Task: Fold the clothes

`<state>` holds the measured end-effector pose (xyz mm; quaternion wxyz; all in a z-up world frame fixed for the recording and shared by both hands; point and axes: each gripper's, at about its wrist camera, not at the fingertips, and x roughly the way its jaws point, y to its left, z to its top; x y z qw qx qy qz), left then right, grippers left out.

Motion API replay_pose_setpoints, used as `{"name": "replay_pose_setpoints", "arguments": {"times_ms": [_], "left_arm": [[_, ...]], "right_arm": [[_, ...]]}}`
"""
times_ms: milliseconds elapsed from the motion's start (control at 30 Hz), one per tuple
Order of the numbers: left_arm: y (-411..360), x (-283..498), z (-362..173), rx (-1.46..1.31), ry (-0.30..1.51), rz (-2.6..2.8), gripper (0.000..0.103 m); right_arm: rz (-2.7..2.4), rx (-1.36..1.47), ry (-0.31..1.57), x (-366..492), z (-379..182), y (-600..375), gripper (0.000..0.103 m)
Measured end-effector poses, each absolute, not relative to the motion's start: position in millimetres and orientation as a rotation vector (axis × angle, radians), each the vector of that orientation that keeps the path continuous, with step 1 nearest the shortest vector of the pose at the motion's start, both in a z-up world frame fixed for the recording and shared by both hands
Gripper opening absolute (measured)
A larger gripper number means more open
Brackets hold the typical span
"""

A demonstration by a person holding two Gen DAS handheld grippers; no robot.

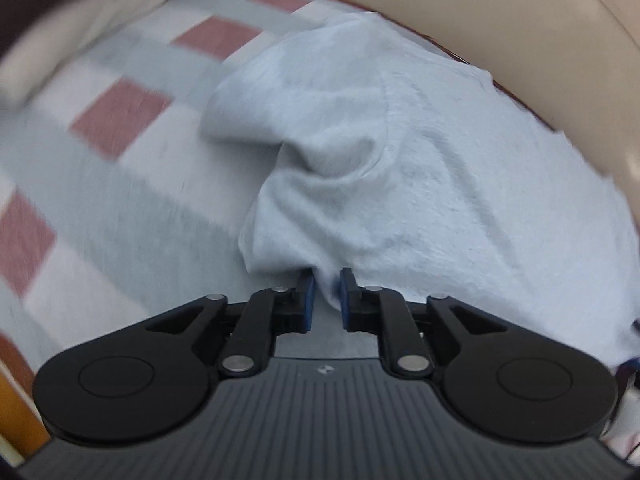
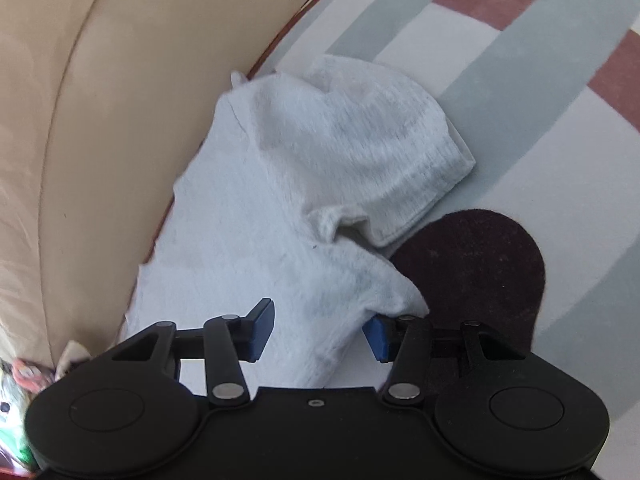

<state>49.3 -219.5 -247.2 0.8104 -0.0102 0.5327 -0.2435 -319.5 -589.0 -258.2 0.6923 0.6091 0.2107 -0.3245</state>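
One pale grey garment (image 1: pixel 400 152) lies crumpled on a checked bedcover (image 1: pixel 132 184) of grey, white and dusty-red squares, a beige padded panel (image 2: pixel 100 100) at its nine o'clock in the right view. Left gripper (image 1: pixel 327 296) pinches a fabric fold narrowly. Right gripper (image 2: pixel 318 334) stands wide, cloth between the pads, unclamped. No writing is legible.

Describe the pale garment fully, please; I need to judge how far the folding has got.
The pale grey garment looks like soft, fuzzy knit. It lies rumpled on the checked bedcover, its far edge against a beige cushioned surface. A short sleeve with a hemmed cuff is folded over its body. A fold of cloth sits between the left gripper pads; the right gripper straddles an edge, jaws wide.
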Motion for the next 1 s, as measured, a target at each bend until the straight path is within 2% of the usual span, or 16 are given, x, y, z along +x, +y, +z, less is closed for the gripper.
{"name": "replay_pose_setpoints", "arguments": {"times_ms": [33,67,100,167,233,300,333,367,533,600,667,700,767,833,1000], "left_arm": [[-218.3,48.4,-246.9,-0.036,1.137,-0.524,0.036],[-217.5,47.6,-246.6,-0.046,1.132,-0.531,0.052],[-215.3,48.5,-247.9,-0.08,1.125,-0.534,0.058],[-210.9,53.7,-251.3,-0.174,1.092,-0.522,0.076],[-209.3,60.5,-255.7,-0.234,1.028,-0.493,0.078],[-212.4,65.5,-259.7,-0.23,0.963,-0.486,0.073],[-213.3,67.2,-260.0,-0.212,0.946,-0.493,0.051],[-213.8,68.7,-259.7,-0.189,0.935,-0.502,0.011],[-207.7,65.7,-236.9,-0.125,0.825,-0.544,0.012],[-207.4,60.0,-221.0,-0.108,0.771,-0.572,0.012],[-208.2,57.6,-213.4,-0.116,0.758,-0.585,0.012],[-208.5,59.8,-216.7,-0.128,0.778,-0.578,0.011],[-209.7,64.4,-226.5,-0.144,0.822,-0.561,0.011],[-210.8,68.1,-228.1,-0.13,0.83,-0.562,0.011],[-209.2,74.7,-202.2,-0.093,0.803,-0.622,0.011]], "right_arm": [[-0.73,1.338,0.481,-318.0,-258.2,-589.0,0.053],[-0.735,1.316,0.491,-316.4,-258.1,-589.0,0.04],[-0.74,1.293,0.501,-314.9,-258.0,-589.0,0.016],[-0.737,1.191,0.57,-305.6,-254.6,-590.4,0.009],[-0.742,1.172,0.536,-306.0,-245.9,-590.1,0.009],[-0.73,1.185,0.463,-308.0,-234.3,-589.0,0.008],[-0.723,1.191,0.427,-308.9,-228.6,-588.4,0.008],[-0.723,1.189,0.42,-307.6,-225.5,-587.9,0.008],[-0.735,1.314,0.442,-319.2,-232.6,-589.2,0.019],[-0.729,1.364,0.444,-324.9,-234.9,-588.9,0.033],[-0.747,1.363,0.464,-324.3,-234.7,-583.0,0.039],[-0.758,1.362,0.48,-321.8,-236.8,-581.5,0.046],[-0.789,1.3,0.506,-312.9,-243.5,-578.6,0.045],[-0.781,1.171,0.53,-301.2,-241.1,-575.7,0.009],[-0.71,0.781,0.668,-272.4,-184.9,-565.4,0.007]]}}
